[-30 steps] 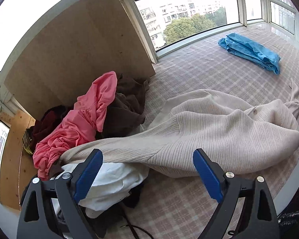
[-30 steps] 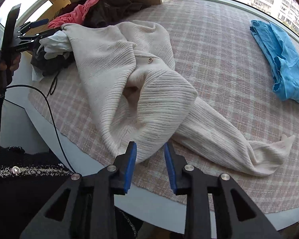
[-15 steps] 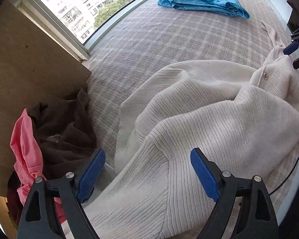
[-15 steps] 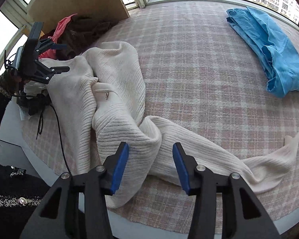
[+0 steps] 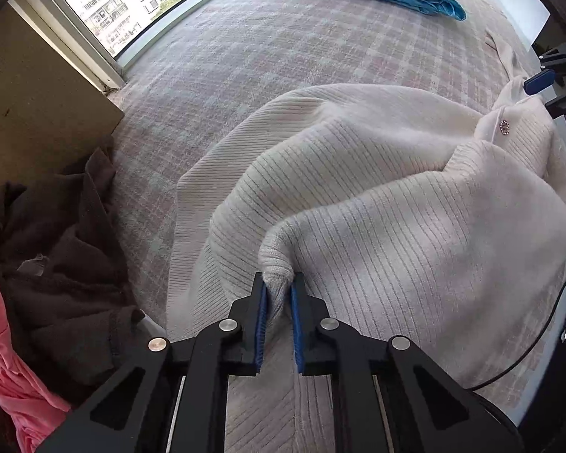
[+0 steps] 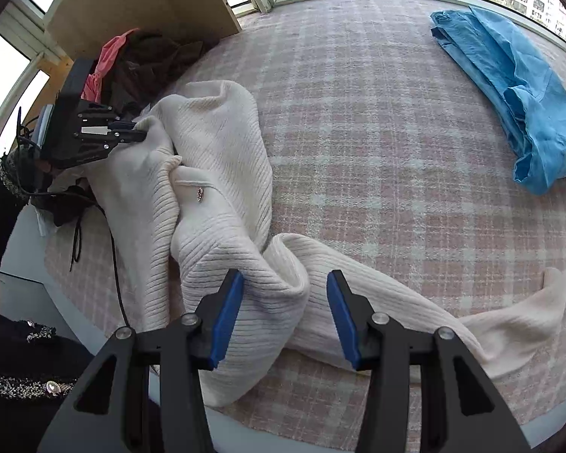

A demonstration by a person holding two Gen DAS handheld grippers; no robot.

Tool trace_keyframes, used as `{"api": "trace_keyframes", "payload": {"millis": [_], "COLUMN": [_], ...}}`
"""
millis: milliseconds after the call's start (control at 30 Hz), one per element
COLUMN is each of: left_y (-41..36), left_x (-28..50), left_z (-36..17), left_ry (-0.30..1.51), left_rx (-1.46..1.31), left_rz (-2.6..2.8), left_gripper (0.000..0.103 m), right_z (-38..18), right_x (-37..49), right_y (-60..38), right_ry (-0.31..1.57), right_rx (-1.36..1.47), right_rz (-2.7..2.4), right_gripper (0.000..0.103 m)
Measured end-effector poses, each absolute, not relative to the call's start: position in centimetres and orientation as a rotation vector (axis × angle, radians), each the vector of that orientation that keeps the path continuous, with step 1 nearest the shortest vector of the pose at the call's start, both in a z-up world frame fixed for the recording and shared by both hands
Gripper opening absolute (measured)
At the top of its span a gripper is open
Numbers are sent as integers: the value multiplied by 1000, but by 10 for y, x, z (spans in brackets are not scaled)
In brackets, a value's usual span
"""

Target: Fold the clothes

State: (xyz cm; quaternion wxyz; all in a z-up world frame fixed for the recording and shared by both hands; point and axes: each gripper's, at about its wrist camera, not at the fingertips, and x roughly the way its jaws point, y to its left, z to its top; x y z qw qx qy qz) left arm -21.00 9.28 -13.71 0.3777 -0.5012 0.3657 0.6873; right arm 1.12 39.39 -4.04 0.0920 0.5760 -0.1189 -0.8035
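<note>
Left hand-held gripper [image 5: 278, 290] just closed, pinching a fold of the cream ribbed sweater [image 5: 377, 204], right hand-held gripper [image 6: 285, 304] half-open astride its bunched middle, plaid worktop [image 6: 377, 120] beyond, blue garment [image 6: 517, 98] far right by windows

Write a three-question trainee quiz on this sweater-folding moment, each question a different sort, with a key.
1. True or false: the left gripper has pinched a fold of the cream ribbed sweater.
2. Multiple choice: the blue garment lies A) under the sweater, B) apart from it on the plaid cloth, C) in the right gripper.
3. Fill in: the right gripper's jaws are ____ around a sweater fold.

Key: 1 true; 2 B; 3 open, pads not pressing it.
</note>
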Motion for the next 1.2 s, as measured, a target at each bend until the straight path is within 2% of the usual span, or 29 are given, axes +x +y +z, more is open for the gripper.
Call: {"api": "trace_keyframes", "payload": {"millis": [133,233,300,400,467,567,667,867,1067,1200], "left_y": [79,51,19,-36,-69,-99,-117,-141,-142,-138], "left_x": [-201,-191,-188,-174,-155,-120,-87,-70,-66,-63], "left_z": [-115,-76,-43,-3,6,-11,-41,-90,-92,-87], "left_ry": [837,749,646,466,376,360,328,176,201,253], "left_rx": [-1296,-1243,-1205,-1177,-1199,-1264,-1361,-1474,-1445,-1419], "left_rz": [1837,1935,2016,2121,2174,2189,2164,2185,2175,2157], "left_gripper": [7,7,7,7,7,7,7,7,7,7], "right_z": [-35,-45,-56,-79,-75,-51,-31,-84,-100,-82], "right_x": [1,-12,-23,-45,-49,-48,-54,-74,-43,-49], "right_y": [383,369,356,341,335,313,262,163,180,188], "right_ry": [-272,-214,-172,-13,-75,-173,-161,-69,-36,-134], "right_rx": [1677,1685,1678,1820,1831,1701,1567,1600,1669,1683], "right_rz": [-2375,-2354,-2358,-2451,-2455,-2440,-2314,-2023,-1988,-2033], "right_gripper": [46,46,46,46,46,46,46,46,46,46]}}
